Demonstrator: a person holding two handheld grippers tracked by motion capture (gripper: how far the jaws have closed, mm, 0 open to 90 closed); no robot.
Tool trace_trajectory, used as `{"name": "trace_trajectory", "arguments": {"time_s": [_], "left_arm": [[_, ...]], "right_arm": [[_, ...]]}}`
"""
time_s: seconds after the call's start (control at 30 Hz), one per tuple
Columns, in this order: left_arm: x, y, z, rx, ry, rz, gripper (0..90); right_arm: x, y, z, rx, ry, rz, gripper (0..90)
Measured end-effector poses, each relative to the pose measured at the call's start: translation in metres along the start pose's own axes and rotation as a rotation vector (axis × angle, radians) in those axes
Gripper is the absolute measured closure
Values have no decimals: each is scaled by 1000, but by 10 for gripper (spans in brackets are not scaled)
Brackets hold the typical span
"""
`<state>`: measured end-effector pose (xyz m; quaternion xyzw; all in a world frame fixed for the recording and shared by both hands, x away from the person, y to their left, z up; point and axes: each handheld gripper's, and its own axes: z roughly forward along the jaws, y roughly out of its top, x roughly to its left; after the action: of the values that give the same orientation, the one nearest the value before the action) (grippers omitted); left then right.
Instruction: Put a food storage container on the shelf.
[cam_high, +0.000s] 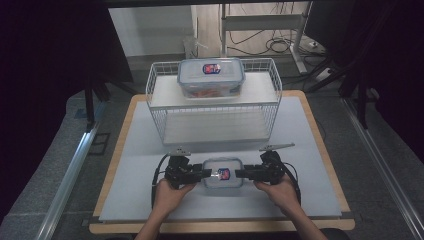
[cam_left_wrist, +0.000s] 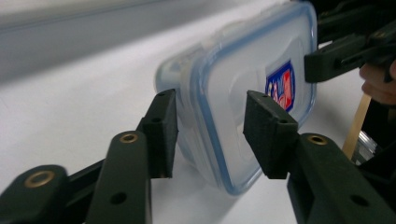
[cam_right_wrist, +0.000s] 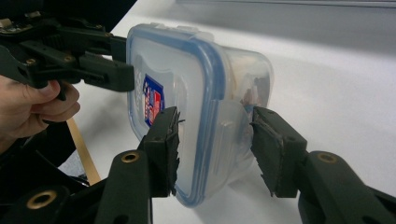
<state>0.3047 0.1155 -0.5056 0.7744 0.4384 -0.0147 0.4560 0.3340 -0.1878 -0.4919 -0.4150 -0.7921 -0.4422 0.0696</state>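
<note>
Small lidded container (cam_high: 223, 173) is lying between both tongs, long axis left-right. Left tongs (cam_high: 204, 174) and right tongs (cam_high: 240, 173) are straddling opposite ends, jaws parted, not yet clamping.

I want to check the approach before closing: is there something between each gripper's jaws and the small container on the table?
Nothing visible. The small container already sits between the open jaws of the left gripper and the right gripper, one at each end.
</note>
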Motion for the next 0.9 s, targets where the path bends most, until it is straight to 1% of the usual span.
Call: {"name": "trace_trajectory", "arguments": {"time_s": [0.03, 0.13, 0.2, 0.23, 0.27, 0.3, 0.33, 0.37, 0.47, 0.67, 0.8, 0.87, 0.9], "left_arm": [[0, -1, 1, 0, -2, 1, 507], [-1, -1, 1, 2, 1, 4, 502], [-1, -2, 4, 25, -3, 0, 479], [1, -3, 6, 39, -29, -4, 452], [1, -5, 8, 47, -35, -20, 440], [1, -6, 10, 41, -36, -19, 432], [0, -6, 10, 44, -37, -21, 429], [0, -4, 10, 50, -32, -15, 431], [0, -4, 10, 49, -30, -10, 431], [10, -4, 7, 36, -92, -64, 473], [14, -5, 6, 33, -113, -79, 491], [17, -6, 5, 30, -141, -108, 507], [18, -6, 4, 32, -144, -112, 512]], "right_arm": [[0, -1, 0, -1, 1, -7, 522], [0, -2, 0, -2, -2, -9, 522], [0, -2, -1, -3, -3, -11, 523], [0, -2, -1, -3, -3, -10, 523], [0, -3, -1, -3, -4, -12, 517], [0, -3, 0, 5, -14, -16, 516], [-1, -4, 0, 3, -12, -10, 516], [-2, -5, 0, 2, -9, -5, 516], [-2, -5, 0, 4, -11, -3, 516], [-3, -7, 1, 6, -5, 2, 517], [-4, -7, 2, 8, 3, 11, 517], [-5, -7, 2, 8, 9, 18, 512], [-6, -8, 3, 8, 13, 25, 512]]}}
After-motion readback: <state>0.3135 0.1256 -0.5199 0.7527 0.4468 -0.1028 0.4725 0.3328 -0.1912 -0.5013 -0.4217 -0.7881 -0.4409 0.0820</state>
